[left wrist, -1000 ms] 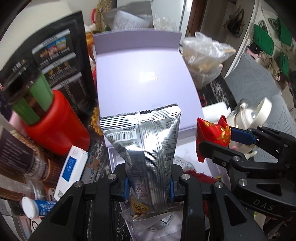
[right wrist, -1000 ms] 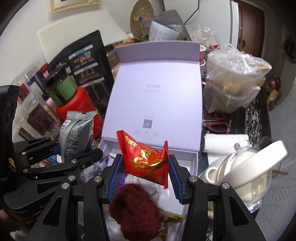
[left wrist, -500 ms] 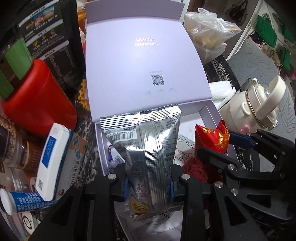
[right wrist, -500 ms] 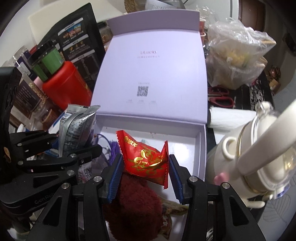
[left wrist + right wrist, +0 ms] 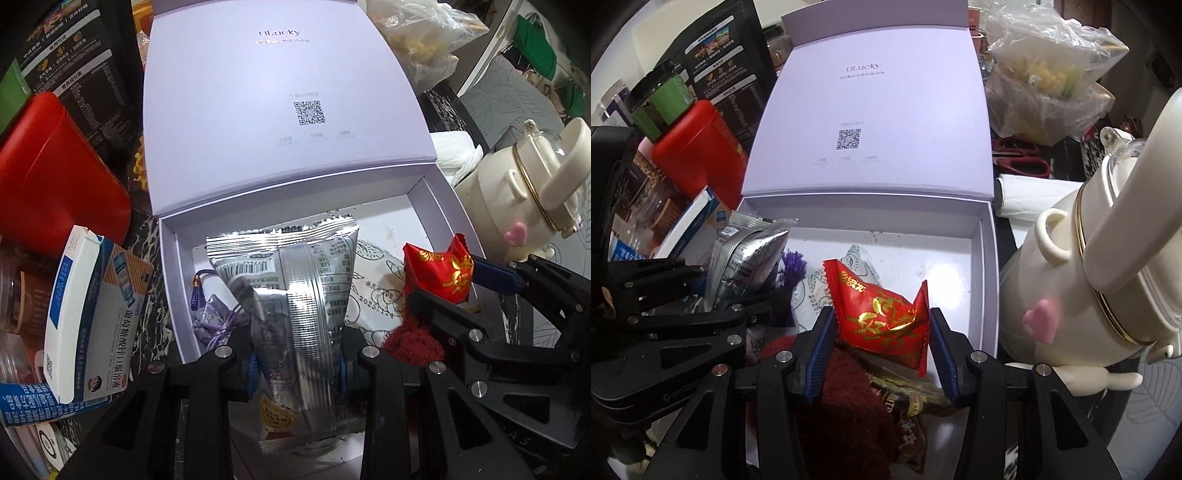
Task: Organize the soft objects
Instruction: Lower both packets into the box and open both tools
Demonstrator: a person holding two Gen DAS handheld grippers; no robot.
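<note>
An open lilac gift box lies below both grippers, its lid folded back. My left gripper is shut on a silver snack packet, held upright over the tray's left half. To its right, my right gripper is shut on a red packet with gold print, just above the tray. Inside the tray lie a purple drawstring sachet, a white printed pouch, a dark red fluffy thing and a brown snack packet.
A red tin with a green-labelled jar on it and a white-and-blue medicine box crowd the box's left side. A cream kettle stands close on the right. Behind it are a paper roll, scissors and a plastic bag.
Both grippers have sunk toward the box and tipped further down, still holding their packets. The tray's inside has come into view and now sits just beneath them.
</note>
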